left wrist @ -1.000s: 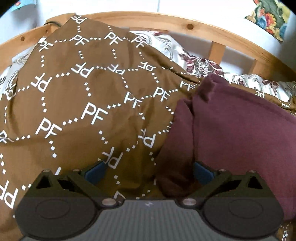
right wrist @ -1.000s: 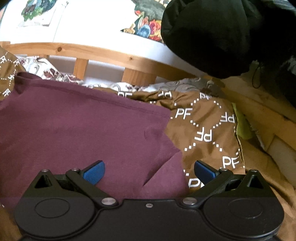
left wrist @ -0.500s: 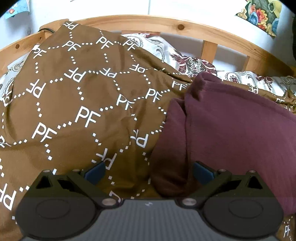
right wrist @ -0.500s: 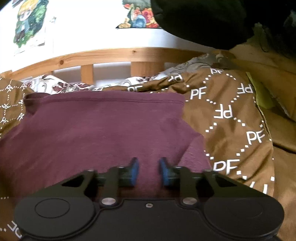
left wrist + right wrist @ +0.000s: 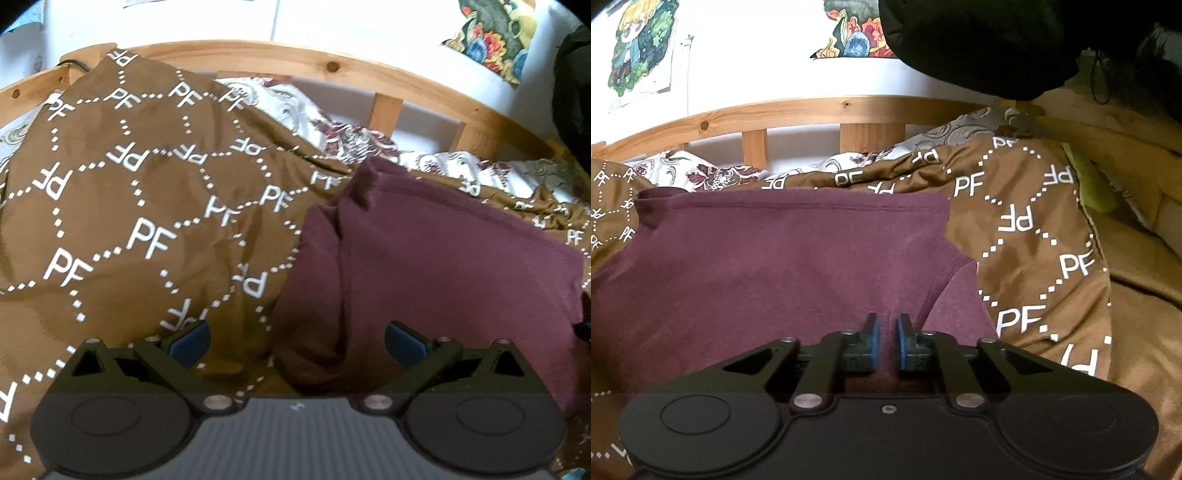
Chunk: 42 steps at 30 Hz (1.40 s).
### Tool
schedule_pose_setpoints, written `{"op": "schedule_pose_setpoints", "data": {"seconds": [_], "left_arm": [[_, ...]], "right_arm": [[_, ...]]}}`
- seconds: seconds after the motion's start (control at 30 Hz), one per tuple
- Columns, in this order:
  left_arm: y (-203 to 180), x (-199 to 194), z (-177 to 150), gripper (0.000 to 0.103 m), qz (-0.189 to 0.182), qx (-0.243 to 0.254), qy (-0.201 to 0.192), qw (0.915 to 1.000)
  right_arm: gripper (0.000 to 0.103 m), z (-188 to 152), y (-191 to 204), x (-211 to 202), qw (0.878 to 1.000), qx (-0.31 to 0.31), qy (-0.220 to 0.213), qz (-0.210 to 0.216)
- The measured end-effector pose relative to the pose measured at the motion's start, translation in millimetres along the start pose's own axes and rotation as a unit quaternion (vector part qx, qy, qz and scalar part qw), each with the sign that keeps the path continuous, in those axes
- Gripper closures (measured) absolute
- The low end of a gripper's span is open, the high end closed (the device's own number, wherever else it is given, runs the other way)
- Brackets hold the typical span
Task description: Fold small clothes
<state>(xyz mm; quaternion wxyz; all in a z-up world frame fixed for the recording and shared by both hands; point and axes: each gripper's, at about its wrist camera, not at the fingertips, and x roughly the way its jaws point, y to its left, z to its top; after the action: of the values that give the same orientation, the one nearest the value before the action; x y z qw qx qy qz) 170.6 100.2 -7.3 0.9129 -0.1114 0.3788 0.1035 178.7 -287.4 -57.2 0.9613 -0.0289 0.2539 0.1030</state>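
Bedspread (image 5: 129,206) is carrying the shirt (image 5: 783,258), right gripper (image 5: 887,338) pinching its near hem, left gripper (image 5: 297,338) gaping over its left edge.

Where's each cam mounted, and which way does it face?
Left wrist: sits on the left claw, aimed down across the bed at the brown PF blanket and the maroon garment; its open blue fingers show.
Right wrist: sits on the right claw, facing the maroon garment; its fingers pinch a fold.
Shared: garment, blanket, wooden bed rail.
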Motion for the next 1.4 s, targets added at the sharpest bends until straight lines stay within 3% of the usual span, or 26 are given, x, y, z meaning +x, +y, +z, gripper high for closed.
{"op": "schedule_pose_setpoints", "data": {"seconds": [0.1,0.17,0.37,0.57,0.73,0.87,0.97,1.4], "left_arm": [[-6.1,-0.4,-0.4,0.001,-0.017,0.011,-0.011,0.9997],[-11.3,0.6,-1.3,0.001,-0.026,0.027,-0.020,0.9991],[-28.7,13.4,0.8,0.001,-0.047,0.078,-0.019,0.9957],[-35.1,35.7,7.5,0.001,-0.037,0.097,-0.011,0.9945],[-25.5,58.1,8.0,0.001,-0.017,0.066,0.020,0.9975],[-10.9,63.9,-2.7,0.000,-0.034,0.018,0.019,0.9991],[-12.9,62.2,-6.7,0.001,-0.028,0.033,0.016,0.9990],[-14.6,59.2,-17.0,0.001,-0.025,0.040,-0.012,0.9988]], "right_arm": [[0.076,-0.7,1.3,-2.7,1.000,0.011,-0.012,0.009],[0.058,-0.2,5.2,-5.1,1.000,0.011,-0.021,0.020],[0.025,-4.4,29.7,-15.2,0.996,-0.042,-0.059,0.056],[0.005,-12.2,55.0,-21.3,0.989,-0.089,-0.061,0.099],[0.001,-20.2,72.4,-21.4,0.983,-0.131,-0.056,0.115],[0.001,-26.1,79.1,-11.6,0.979,-0.157,-0.016,0.131],[0.001,-29.7,82.0,-1.9,0.975,-0.176,0.020,0.132],[0.001,-33.3,81.8,-1.1,0.975,-0.177,0.021,0.134]]}}
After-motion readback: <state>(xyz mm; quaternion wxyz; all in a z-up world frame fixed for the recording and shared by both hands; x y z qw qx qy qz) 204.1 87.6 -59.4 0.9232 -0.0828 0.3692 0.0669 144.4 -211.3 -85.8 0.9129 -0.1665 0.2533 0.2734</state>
